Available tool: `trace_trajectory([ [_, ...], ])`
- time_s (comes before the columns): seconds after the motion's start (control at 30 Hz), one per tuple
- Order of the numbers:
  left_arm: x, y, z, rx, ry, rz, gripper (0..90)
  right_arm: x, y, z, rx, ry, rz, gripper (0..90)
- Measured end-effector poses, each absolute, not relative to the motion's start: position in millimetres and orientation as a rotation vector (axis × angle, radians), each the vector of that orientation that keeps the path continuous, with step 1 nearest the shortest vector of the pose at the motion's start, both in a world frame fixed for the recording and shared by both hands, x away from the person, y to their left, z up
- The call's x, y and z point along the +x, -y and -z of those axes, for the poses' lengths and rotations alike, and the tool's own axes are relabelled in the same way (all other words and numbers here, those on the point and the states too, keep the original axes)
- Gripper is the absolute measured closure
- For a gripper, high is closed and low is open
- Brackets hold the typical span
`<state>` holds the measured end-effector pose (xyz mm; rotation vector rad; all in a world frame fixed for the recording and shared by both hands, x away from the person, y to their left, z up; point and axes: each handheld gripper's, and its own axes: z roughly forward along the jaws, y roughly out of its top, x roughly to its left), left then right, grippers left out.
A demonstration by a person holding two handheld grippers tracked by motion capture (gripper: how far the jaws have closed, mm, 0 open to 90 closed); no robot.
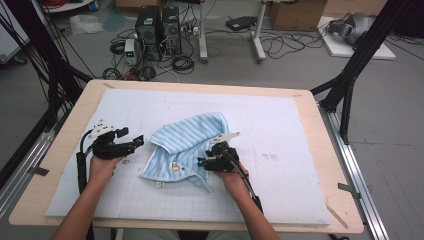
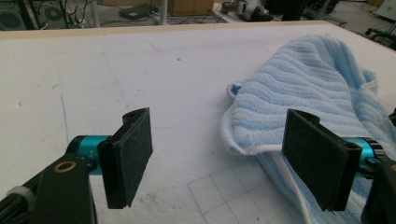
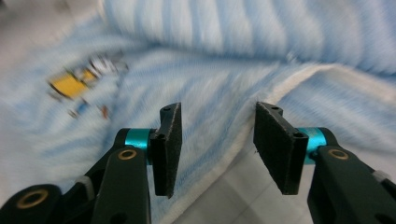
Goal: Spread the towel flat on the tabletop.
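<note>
A light-blue striped towel (image 1: 185, 140) lies loosely folded on the middle of the white foam mat (image 1: 285, 125), with a small yellow patch (image 1: 175, 168) near its front edge. My left gripper (image 1: 131, 139) stands open just left of the towel, nothing between its jaws. In the left gripper view the towel (image 2: 299, 93) lies ahead to the right of the left gripper (image 2: 219, 158), its white hem near the right jaw. My right gripper (image 1: 201, 162) is at the towel's front right part. In the right gripper view the right gripper (image 3: 217, 144) stands open, low over the towel's white hem (image 3: 261, 112), pads apart from the cloth.
The mat covers a wooden table (image 1: 332, 165) and is marked with a faint grid. Beyond the far edge, the floor holds computer towers (image 1: 159, 27), cables and a cardboard box (image 1: 297, 14). Black frame posts (image 1: 350, 75) stand on both sides.
</note>
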<state>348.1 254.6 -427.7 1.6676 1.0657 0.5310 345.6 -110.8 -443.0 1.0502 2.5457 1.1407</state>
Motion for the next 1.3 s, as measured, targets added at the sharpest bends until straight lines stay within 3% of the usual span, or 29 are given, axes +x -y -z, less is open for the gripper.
trace_trajectory([
  [0.03, 348, -255, 428, 1.666, -1.066, -0.532, 24.8, 342, 108, 443, 1.013, -2.517, -1.092, 75.5],
  [0.07, 348, -255, 427, 1.666, -1.065, -0.534, 24.8, 341, 108, 441, 0.965, -2.533, -1.092, 83.9],
  [0.1, 348, -255, 428, 1.664, -1.066, -0.533, 24.8, 340, 109, 440, 0.963, -2.536, -1.103, 85.8],
  [0.5, 348, -254, 428, 1.677, -1.063, -0.534, 26.4, 309, 195, 429, 1.025, -2.547, -1.218, 86.1],
  [0.67, 348, -251, 429, 1.694, -1.051, -0.522, 28.8, 296, 231, 427, 1.087, -2.486, -1.089, 86.0],
  [0.73, 348, -249, 429, 1.706, -1.037, -0.512, 30.1, 294, 242, 428, 1.136, -2.443, -1.045, 83.3],
  [0.87, 347, -240, 429, 1.732, -0.976, -0.467, 38.6, 295, 249, 426, 1.181, -2.353, -1.141, 67.2],
  [0.97, 345, -227, 428, 1.764, -0.907, -0.413, 44.6, 297, 248, 425, 1.177, -2.319, -1.181, 61.8],
  [1.17, 344, -186, 431, 1.861, -0.805, -0.285, 40.2, 299, 243, 427, 1.167, -2.326, -1.178, 56.8],
  [1.3, 345, -163, 438, 1.963, -0.757, -0.273, 39.2, 300, 241, 428, 1.160, -2.337, -1.179, 56.3],
])
